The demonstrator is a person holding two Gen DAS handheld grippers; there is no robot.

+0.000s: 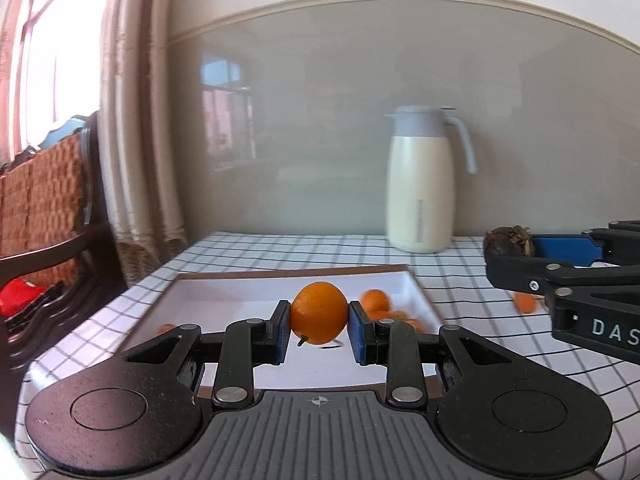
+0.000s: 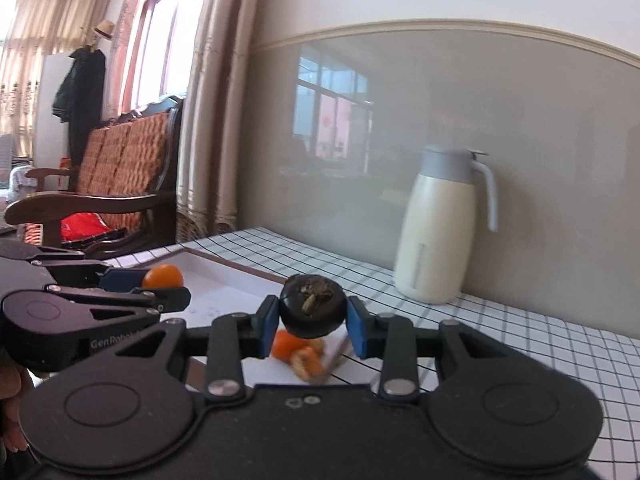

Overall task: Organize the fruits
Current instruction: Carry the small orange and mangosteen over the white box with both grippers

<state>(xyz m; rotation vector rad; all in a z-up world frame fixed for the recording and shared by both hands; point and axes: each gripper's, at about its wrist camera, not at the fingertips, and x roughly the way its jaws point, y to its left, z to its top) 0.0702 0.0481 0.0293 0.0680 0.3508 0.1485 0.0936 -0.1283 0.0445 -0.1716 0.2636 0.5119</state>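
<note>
My left gripper [image 1: 319,332] was clamped on a round orange fruit [image 1: 319,313] with a short stem, blue pads pressing both sides, held above the near part of the shallow white rectangular tray [image 1: 224,300]. The tray's near edge was hidden behind my gripper body. Several small orange pieces [image 1: 376,302] lay in the tray's far right part, blurred, so I couldn't count them or tell whole from peeled. One more orange blob [image 1: 525,302] sat on the white black-checked tablecloth [image 1: 460,280] right of the tray, half hidden under the other tool.

My right gripper [image 2: 312,322] was closed tight on a dark, nearly black round fruit [image 2: 311,308] with a dry greenish calyx on top, held over the tray's right edge. Below it I saw peeled orange segments [image 2: 304,354], partly covered by the pads. In the left view that gripper was cut off by the frame edge.

A cream thermos jug with grey lid and handle [image 1: 422,184] stood at the far side against the wall. A wooden bench with woven cushion [image 2: 120,172] was far left.
</note>
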